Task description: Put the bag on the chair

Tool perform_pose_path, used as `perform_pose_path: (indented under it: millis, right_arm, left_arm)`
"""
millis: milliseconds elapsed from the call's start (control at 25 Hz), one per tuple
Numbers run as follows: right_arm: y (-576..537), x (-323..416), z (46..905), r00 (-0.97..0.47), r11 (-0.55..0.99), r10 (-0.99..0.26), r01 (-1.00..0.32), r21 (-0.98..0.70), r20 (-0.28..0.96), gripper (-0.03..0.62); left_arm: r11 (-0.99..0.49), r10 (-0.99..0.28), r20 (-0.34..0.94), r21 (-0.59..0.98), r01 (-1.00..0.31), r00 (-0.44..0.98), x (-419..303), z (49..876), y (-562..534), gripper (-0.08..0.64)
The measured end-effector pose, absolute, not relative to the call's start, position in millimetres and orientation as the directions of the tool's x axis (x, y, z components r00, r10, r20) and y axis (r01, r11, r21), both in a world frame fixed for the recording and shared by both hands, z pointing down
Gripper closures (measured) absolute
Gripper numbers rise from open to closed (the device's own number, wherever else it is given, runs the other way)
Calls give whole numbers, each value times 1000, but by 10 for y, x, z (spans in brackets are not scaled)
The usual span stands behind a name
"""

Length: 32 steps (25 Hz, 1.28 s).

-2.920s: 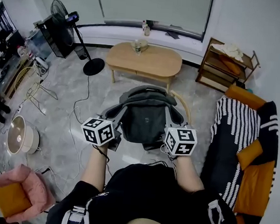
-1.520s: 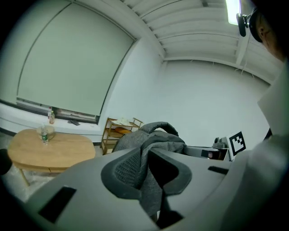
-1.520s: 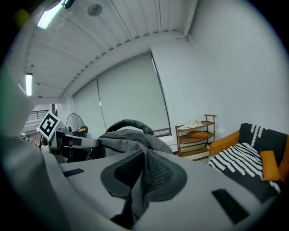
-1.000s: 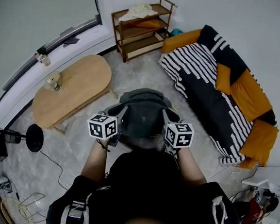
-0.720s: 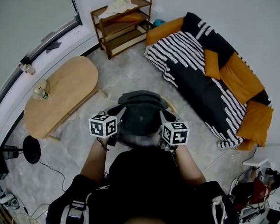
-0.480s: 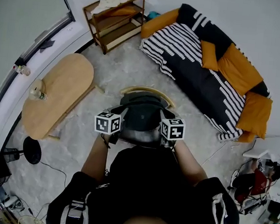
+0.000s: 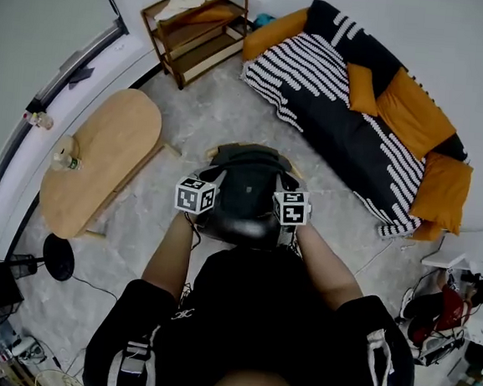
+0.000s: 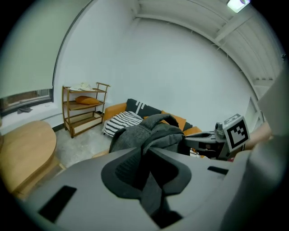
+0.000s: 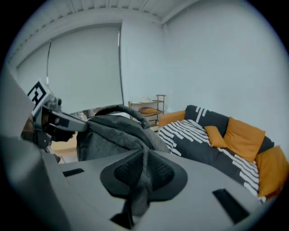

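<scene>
Grey marbled floor (image 7: pixel 223 111) lies open between the oval wooden table (image 7: pixel 101 163) and the striped black sofa (image 7: pixel 348 130). My dark grey fabric backpack (image 7: pixel 243 195) covers the curved-rim wooden chair (image 7: pixel 210 152), leaving only its rim showing. My left tongs (image 8: pixel 146 176), just tightening, and my right tongs (image 9: pixel 140 173), just easing, each pinch a backpack strap (image 8: pixel 151 196).

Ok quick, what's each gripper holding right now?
Left gripper: shut on the bag, jaws just closed further.
Right gripper: shut on the bag too.
</scene>
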State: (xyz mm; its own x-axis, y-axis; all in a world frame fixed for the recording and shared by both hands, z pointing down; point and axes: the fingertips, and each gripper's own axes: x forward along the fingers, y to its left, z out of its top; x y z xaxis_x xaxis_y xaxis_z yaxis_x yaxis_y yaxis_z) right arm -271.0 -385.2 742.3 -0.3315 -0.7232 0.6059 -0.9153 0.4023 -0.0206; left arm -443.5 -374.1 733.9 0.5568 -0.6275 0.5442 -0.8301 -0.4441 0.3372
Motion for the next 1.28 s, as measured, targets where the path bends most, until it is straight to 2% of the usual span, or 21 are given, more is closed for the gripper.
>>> perform_pose_path:
  millis: [200, 320, 400, 440, 520, 720, 920, 1000, 1040, 1080, 1280]
  right_arm:
    - [-4013, -2725, 7473, -294, 410, -738, -910, 58, 607, 531]
    - [-4083, -2722, 7491, -295, 386, -719, -923, 9, 630, 529]
    - [-4076, -2712, 7487, -342, 382, -690, -921, -79, 638, 523]
    - [-4048, -2700, 7461, -371, 386, -678, -914, -123, 635, 510]
    - [-3966, -2658, 7345, -410, 399, -683, -903, -161, 605, 441]
    - [-3838, -2652, 6665, -440, 431, -792, -894, -123, 424, 454]
    - [-3736, -2936, 5566, -477, 477, -859, -878, -43, 186, 505]
    - [-3649, -2985, 5180, -475, 475, -873, -879, -25, 112, 579]
    - [-3596, -3003, 5019, -477, 477, -875, -879, -20, 84, 578]
    - [-3540, -3018, 4876, -479, 479, -875, -877, -20, 62, 578]
    - [-3323, -3023, 4403, -466, 466, -885, -885, 0, -23, 580]
  left_arm:
    - [-409, -649, 597, 250, -877, 473, -4436, 7340, -3895, 483]
    - [-369, -662, 634, 187, -911, 399, -4455, 7345, -3954, 468]
    - [-374, -676, 655, 90, -923, 338, -4450, 7289, -3913, 459]
    - [-384, -692, 649, 38, -922, 315, -4439, 7237, -3874, 433]
    - [-388, -730, 618, -24, -921, 292, -4432, 7135, -3779, 397]
    - [-298, -820, 501, 38, -954, 276, -4590, 6648, -3647, 394]
    - [-255, -906, 339, 42, -966, 254, -4819, 5766, -3555, 405]
    - [-245, -931, 275, 21, -969, 241, -4848, 5408, -3450, 464]
    - [-239, -941, 246, 12, -971, 234, -4857, 5249, -3383, 508]
    - [-234, -948, 220, 4, -972, 229, -4864, 5104, -3315, 517]
    - [-216, -968, 142, -38, -976, 209, -4903, 4638, -3053, 525]
